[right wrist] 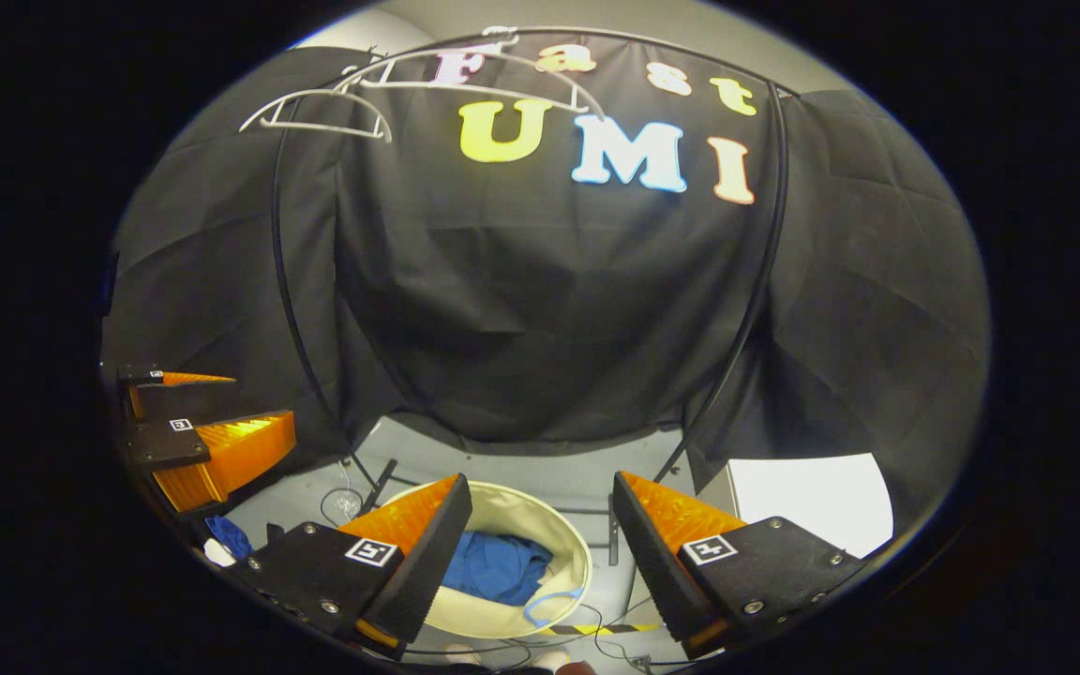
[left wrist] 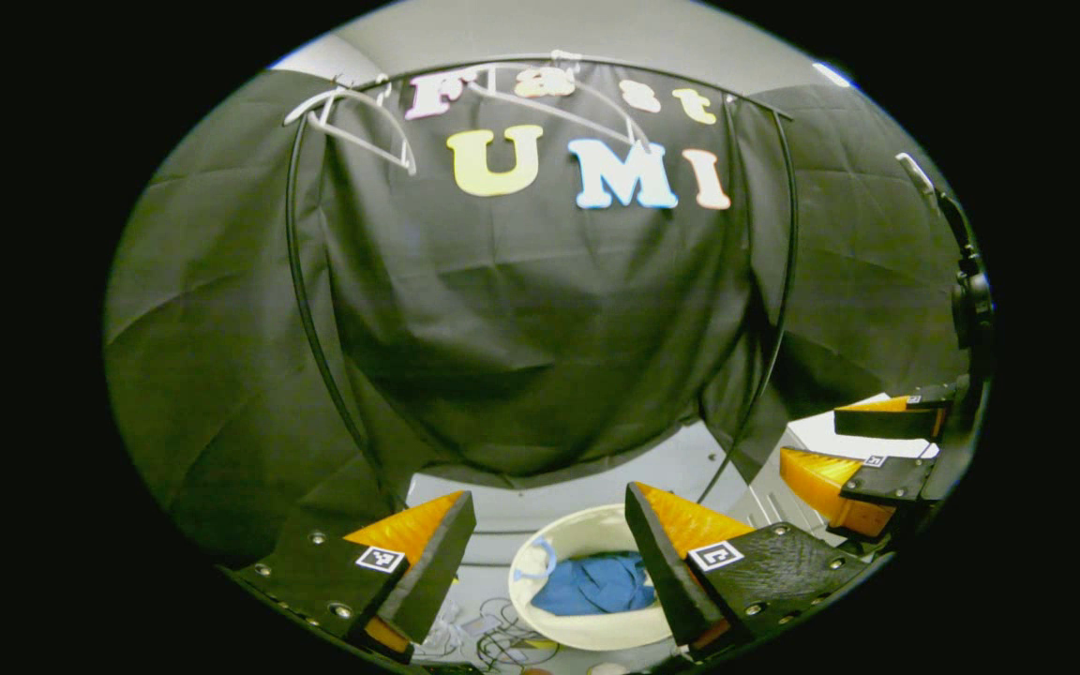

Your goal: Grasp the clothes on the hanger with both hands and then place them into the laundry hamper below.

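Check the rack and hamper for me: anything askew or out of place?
Nothing damaged. The two hangers on the rail are bare and hang tilted. The blue garment lies crumpled in the hamper. Both grippers, left gripper and right gripper, are open.

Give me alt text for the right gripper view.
The right tongs hang open above a cream laundry hamper holding blue clothes. Two bare white hangers hang on the black rack above, and the left tongs are at the left, also open.

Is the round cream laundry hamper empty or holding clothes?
Holding clothes: a crumpled blue garment lies inside the round cream laundry hamper.
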Motion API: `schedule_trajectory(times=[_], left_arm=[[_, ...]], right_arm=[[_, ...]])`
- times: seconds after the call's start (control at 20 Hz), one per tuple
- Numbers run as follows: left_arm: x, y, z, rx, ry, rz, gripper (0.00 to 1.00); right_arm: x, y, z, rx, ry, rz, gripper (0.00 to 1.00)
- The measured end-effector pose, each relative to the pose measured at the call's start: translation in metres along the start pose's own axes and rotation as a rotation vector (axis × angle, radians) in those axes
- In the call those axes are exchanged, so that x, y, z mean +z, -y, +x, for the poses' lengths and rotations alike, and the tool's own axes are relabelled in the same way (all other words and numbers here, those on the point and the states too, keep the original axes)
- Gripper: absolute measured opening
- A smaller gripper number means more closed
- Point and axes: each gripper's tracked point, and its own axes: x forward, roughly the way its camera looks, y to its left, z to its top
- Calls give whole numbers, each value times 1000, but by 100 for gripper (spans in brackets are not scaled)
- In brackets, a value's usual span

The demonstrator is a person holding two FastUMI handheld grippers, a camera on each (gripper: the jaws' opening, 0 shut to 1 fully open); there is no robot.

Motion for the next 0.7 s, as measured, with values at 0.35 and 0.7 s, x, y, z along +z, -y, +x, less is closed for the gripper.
schedule_trajectory(times=[0.35, 0.7], left_arm=[[110, 11, -63, 13, 229, -51, 90], [160, 25, -154, 46, 378, -70, 98]], right_arm=[[85, 35, -71, -53, 229, 38, 95], [119, 77, -151, -99, 378, 90, 94]])
